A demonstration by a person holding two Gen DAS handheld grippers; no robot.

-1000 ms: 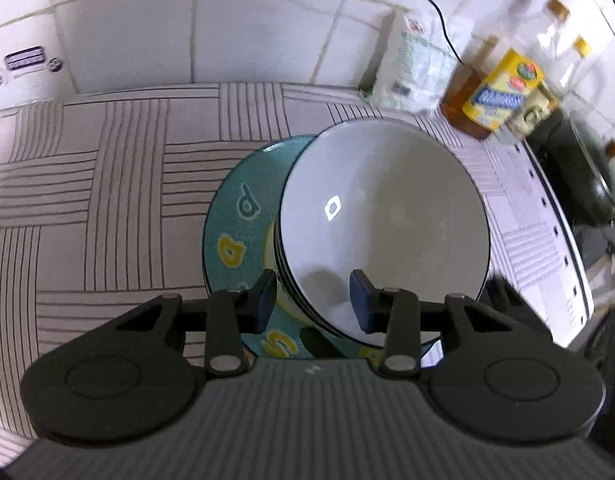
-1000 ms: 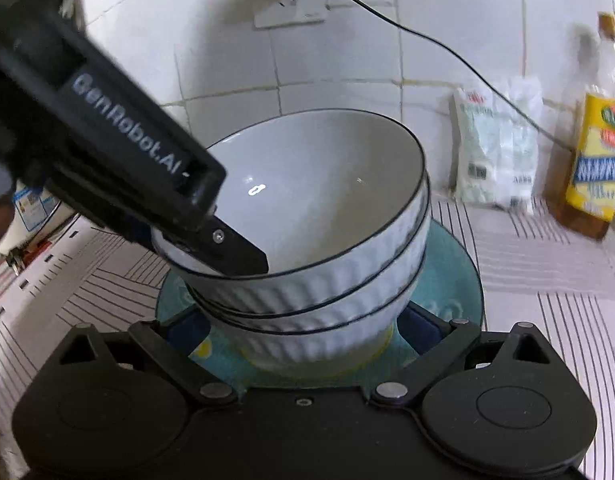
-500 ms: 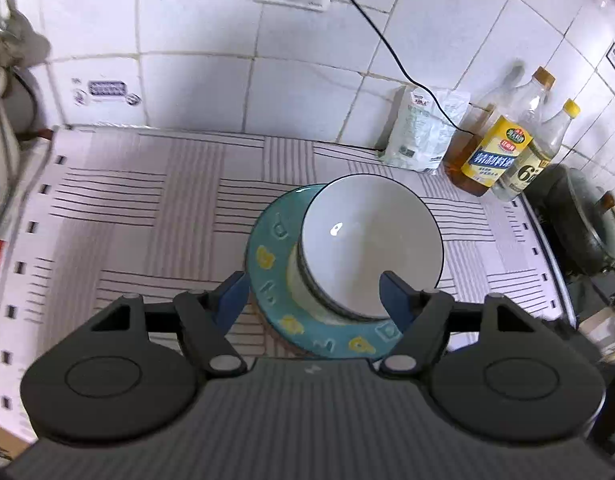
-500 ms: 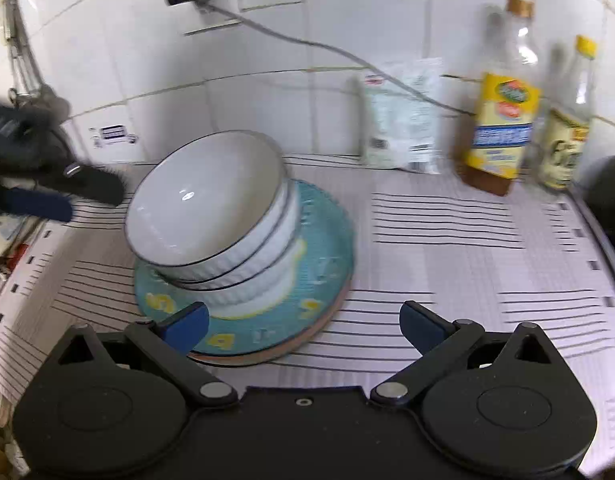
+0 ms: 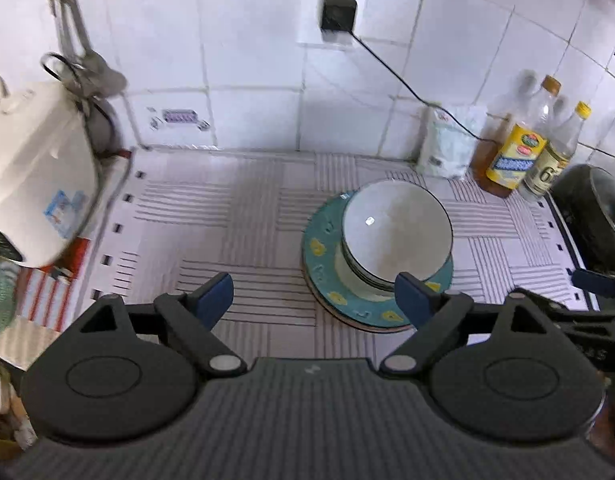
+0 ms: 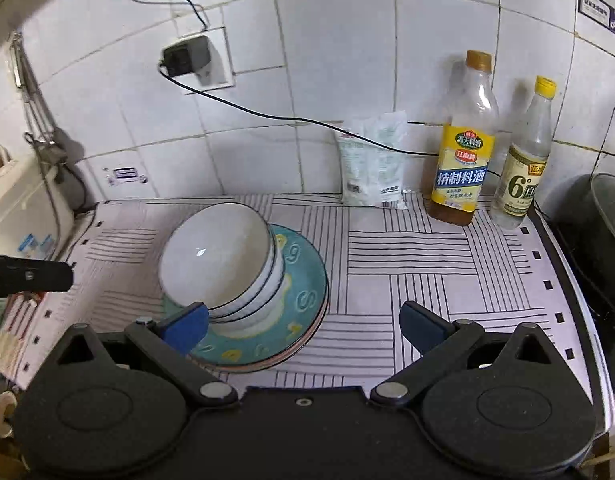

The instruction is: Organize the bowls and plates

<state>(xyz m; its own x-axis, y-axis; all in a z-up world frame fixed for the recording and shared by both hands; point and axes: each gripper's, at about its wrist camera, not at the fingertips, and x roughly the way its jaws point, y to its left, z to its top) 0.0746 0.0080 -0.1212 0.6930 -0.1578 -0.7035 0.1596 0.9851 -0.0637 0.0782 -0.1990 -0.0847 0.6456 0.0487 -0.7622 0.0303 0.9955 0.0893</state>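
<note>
A stack of white bowls with dark rims (image 5: 395, 232) sits on teal plates with yellow marks (image 5: 321, 276) on the striped counter mat. The same stack (image 6: 219, 264) and plates (image 6: 303, 292) show in the right wrist view. My left gripper (image 5: 313, 300) is open and empty, held back above the mat, its right finger over the plates' near edge. My right gripper (image 6: 303, 328) is open and empty, held back from the plates' near right side. The left gripper's finger tip (image 6: 27, 276) shows at the left edge of the right wrist view.
A white rice cooker (image 5: 31, 176) stands at the left. A white bag (image 6: 373, 164) and two bottles (image 6: 463, 148) stand against the tiled wall at the back right. A dark pot (image 6: 599, 220) sits at the far right. A cable runs from the wall socket (image 6: 187, 56).
Both grippers have opened wider and pulled back up and away from the bowls. The stack of bowls stays on the plates.
</note>
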